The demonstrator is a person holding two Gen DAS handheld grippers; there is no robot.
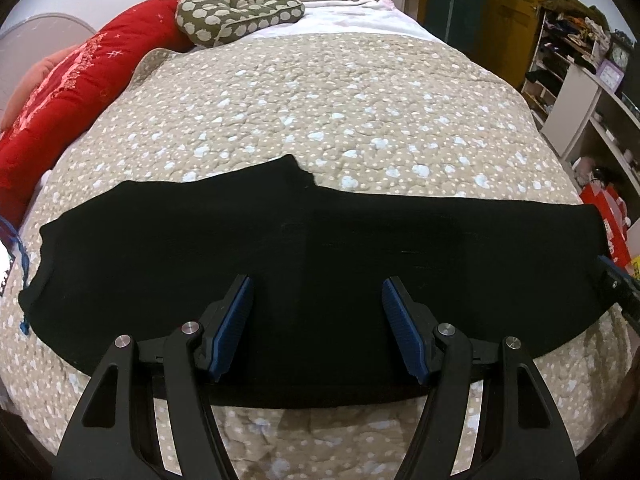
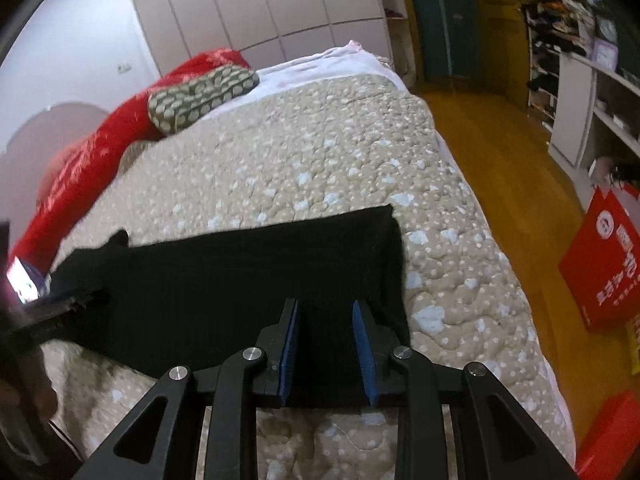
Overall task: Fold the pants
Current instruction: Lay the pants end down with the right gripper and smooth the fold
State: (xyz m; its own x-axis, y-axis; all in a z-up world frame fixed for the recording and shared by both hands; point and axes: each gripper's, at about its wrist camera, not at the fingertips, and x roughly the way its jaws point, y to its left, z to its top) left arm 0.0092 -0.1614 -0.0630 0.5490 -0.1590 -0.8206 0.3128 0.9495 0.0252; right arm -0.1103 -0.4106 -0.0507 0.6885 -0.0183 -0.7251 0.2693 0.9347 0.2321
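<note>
Pants [image 1: 312, 264] are black, lying flat on the bed's beige quilt [image 1: 320, 112] near its near edge, apparently already folded lengthwise into one long band. Long axis runs 9-to-3 o'clock across both wrist views.

Left to right:
- At 9 o'clock in the left view is the wider end, likely the waist. A small peak on the far edge at about 11 o'clock looks like the crotch point.
- Left tongs [image 1: 318, 320] sit over mid-band, closer to that wide end. Jaws are spread wide, blue pads clear of the cloth on both sides, gripping nothing. Fabric fills the gap from 12 down to 6 o'clock.
- Right tongs [image 2: 325, 340] sit over the narrow end, likely the cuffs. The band's end edge is just off at 2 o'clock in the right view. Jaws are only partly apart, black cloth is seen between the pads, and I can't tell whether they press on it; nothing looks lifted or bunched.
- Red pillow [image 1: 76, 80] and green spotted cushion [image 1: 236, 12] are far off at 10–11 o'clock, out of the way.

Key relation, as I judge it: the next fold is end-to-end along that 9–3 axis. The right tongs are nearer a free end, so they'd carry it toward 9 o'clock while the left pins mid-band as the crease line.
</note>
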